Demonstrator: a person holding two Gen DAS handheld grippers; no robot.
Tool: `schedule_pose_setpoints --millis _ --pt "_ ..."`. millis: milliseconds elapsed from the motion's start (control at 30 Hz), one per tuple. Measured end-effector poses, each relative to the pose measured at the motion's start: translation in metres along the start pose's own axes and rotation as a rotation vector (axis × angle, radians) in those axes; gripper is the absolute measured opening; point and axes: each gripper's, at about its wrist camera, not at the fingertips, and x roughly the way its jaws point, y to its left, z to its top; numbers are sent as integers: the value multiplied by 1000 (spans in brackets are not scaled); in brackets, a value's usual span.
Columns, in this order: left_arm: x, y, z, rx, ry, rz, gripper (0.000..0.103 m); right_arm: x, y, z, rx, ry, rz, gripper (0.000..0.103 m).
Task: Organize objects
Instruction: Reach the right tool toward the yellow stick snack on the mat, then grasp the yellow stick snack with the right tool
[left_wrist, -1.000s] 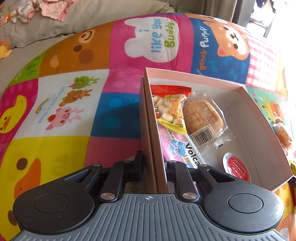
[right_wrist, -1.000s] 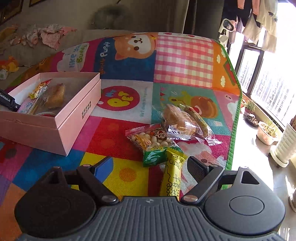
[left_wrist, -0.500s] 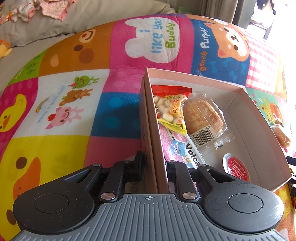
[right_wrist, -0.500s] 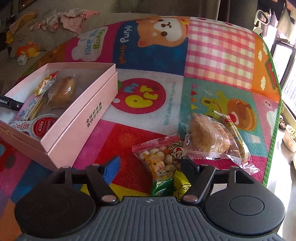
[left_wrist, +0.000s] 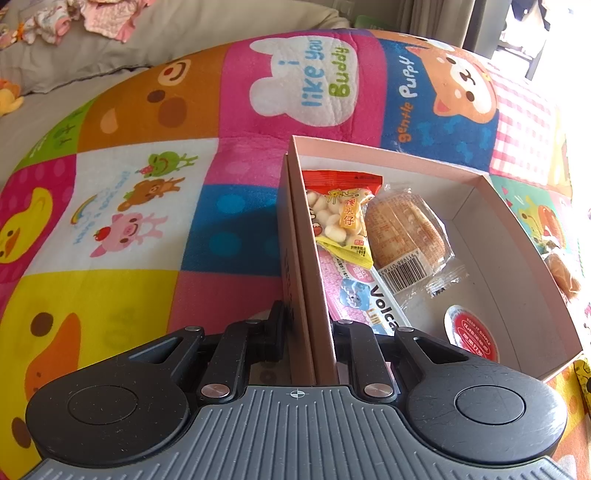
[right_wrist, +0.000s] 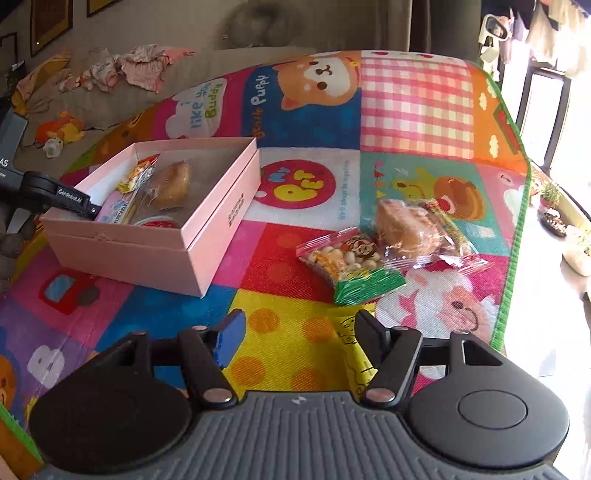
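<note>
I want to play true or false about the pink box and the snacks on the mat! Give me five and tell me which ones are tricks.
1. The left gripper is clamped on a wall of the pink box. True.
2. The pink box has nothing in it. False: it holds several snacks, among them a red-topped puff snack bag and a wrapped bun.
3. A green-ended snack bag lies on the play mat outside the box. True.
4. The right gripper has its jaws clamped on the green-ended snack bag. False: its jaws are opening and that bag lies beyond them.
5. A round red-lidded cup sits inside the box. True.
</note>
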Motion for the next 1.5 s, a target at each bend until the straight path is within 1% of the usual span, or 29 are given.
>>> schedule_pose_setpoints --millis 33,167,233,333,400,467,500,533,633,767,867,967,1067,1133,1167,1233,1333,1400,1433,1500 --pt "0 0 0 -2 0 -2 18 2 -5 2 13 14 -9 85" --pt "0 1 0 -2 1 -2 18 3 -10 -10 31 70 18 85" --pt "0 1 -1 -1 1 1 18 1 -9 -22 44 99 10 85" --pt "0 2 -1 2 1 4 18 -6 -14 -38 122 124 5 85" --pt "0 1 -1 2 0 5 18 -12 -13 -46 162 132 28 84" --pt "0 1 -1 2 2 7 18 -19 -7 -50 150 129 65 82" --pt "0 1 -1 3 3 9 18 -23 -3 -51 138 121 100 78" --pt "0 0 -2 5 4 11 18 -26 1 -50 126 108 110 77" --pt "0 -1 -2 6 1 13 18 -26 1 -41 129 75 63 77" --pt "-1 -1 -2 4 3 13 18 -4 -10 -32 219 105 -10 77" --pt "-1 -1 -2 8 2 12 18 8 -9 -30 210 102 -43 76" --pt "-1 -2 -2 5 3 14 18 12 -7 -27 197 96 -44 71" --pt "-1 -3 -3 8 1 16 18 13 -5 -25 179 92 -44 62" --pt "-1 -2 -3 7 1 15 18 12 -4 -25 171 90 -40 48" --pt "-1 -3 -3 8 1 15 18 11 -4 -25 170 91 -33 45" --pt "-1 -2 -3 8 0 16 18 8 -1 -26 169 97 -23 34" --pt "-1 -3 -3 11 -4 16 18 2 7 -29 170 107 -1 26" --pt "-1 -3 -3 13 -5 14 18 -3 16 -32 158 114 24 25" --pt "-1 -3 -3 14 -5 14 18 -5 23 -34 148 121 42 23" --pt "-1 -3 -3 15 -4 12 18 -11 32 -36 138 130 76 21"
